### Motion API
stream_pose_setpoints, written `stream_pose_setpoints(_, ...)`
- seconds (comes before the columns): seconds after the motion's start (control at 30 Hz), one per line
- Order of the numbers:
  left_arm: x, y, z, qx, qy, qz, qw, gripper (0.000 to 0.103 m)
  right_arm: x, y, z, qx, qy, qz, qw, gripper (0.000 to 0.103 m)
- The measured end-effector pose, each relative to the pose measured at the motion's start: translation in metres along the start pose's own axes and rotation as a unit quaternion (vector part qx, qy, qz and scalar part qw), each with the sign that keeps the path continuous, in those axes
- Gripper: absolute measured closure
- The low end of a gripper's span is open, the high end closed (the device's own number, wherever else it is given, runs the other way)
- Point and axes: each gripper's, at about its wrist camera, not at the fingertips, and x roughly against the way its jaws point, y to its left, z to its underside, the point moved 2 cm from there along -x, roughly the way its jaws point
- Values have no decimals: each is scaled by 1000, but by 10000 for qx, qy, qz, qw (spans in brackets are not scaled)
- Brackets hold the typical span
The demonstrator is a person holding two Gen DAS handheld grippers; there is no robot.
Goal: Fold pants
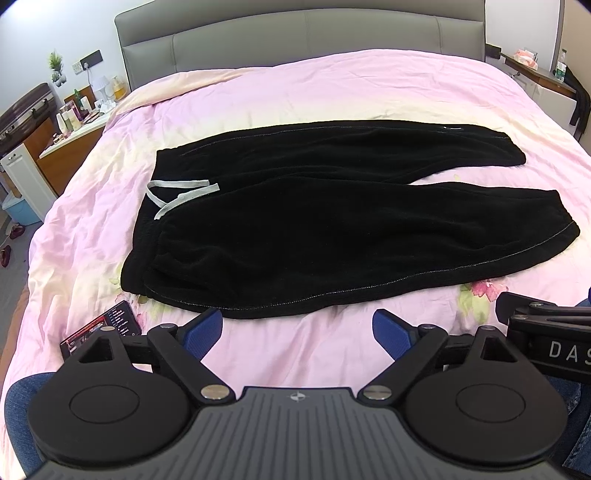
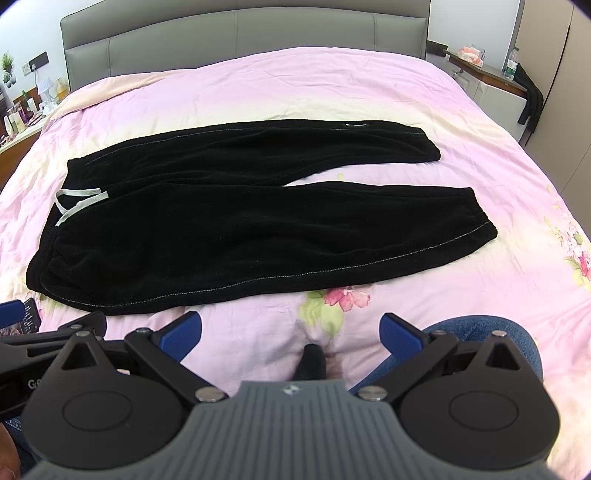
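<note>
Black fleece pants (image 1: pixel 295 229) (image 2: pixel 221 229) lie flat across a pink bed, waistband to the left with a grey drawstring (image 1: pixel 177 194) (image 2: pixel 77 201), both legs stretched to the right and slightly apart at the cuffs. My left gripper (image 1: pixel 297 332) is open, hovering just short of the near edge of the pants with nothing between its blue pads. My right gripper (image 2: pixel 290 332) is open too, above the bedspread near the pants' lower hem, holding nothing. In the left wrist view, part of the right gripper's body (image 1: pixel 546 332) shows at the right edge.
The pink floral bedspread (image 1: pixel 332 85) (image 2: pixel 295 81) covers the bed under a grey headboard (image 1: pixel 295 33). A phone (image 1: pixel 107 325) lies near the bed's left front. A cluttered nightstand (image 1: pixel 77 118) stands on the left, a shelf with a bottle (image 2: pixel 511 64) on the right. Denim-clad knees (image 2: pixel 480 328) are below.
</note>
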Motion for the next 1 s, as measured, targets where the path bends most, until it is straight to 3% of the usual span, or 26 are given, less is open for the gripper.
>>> stream_pose_setpoints(1.0,1,-1,1,-32,-11,-53,10000,0,0,1,-2,13,-3,47,10000,5)
